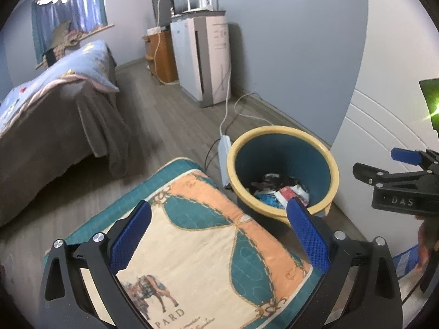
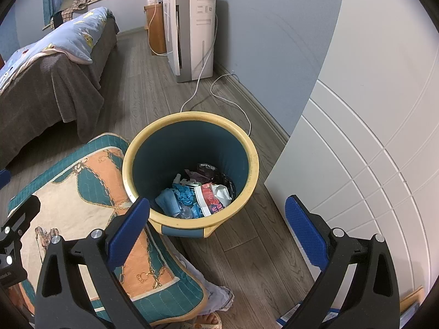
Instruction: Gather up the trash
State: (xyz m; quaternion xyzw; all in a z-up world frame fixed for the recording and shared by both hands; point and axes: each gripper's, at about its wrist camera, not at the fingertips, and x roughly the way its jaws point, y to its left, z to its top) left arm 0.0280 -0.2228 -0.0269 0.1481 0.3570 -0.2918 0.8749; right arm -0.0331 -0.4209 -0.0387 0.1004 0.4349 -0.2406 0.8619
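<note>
Trash (image 2: 197, 194) lies in the bin (image 2: 255, 164) at frame centre, beside a cushion (image 2: 82, 192); both hand-held grippers, left (image 1: 219, 235) and right (image 2: 216, 233), gape empty, the collecting seemingly near done.

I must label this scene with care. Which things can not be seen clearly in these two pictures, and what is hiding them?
- Trash bin contents: left wrist view, near rim and right finger of the left gripper hide most.
- Power strip: hidden behind the bin in the right wrist view.
- Cushion print: cut off by both frames' lower edges, partly behind fingers.
- Blue item: left wrist view, at the blurred right edge, unidentifiable.
- Right gripper: nothing between its fingers.
</note>
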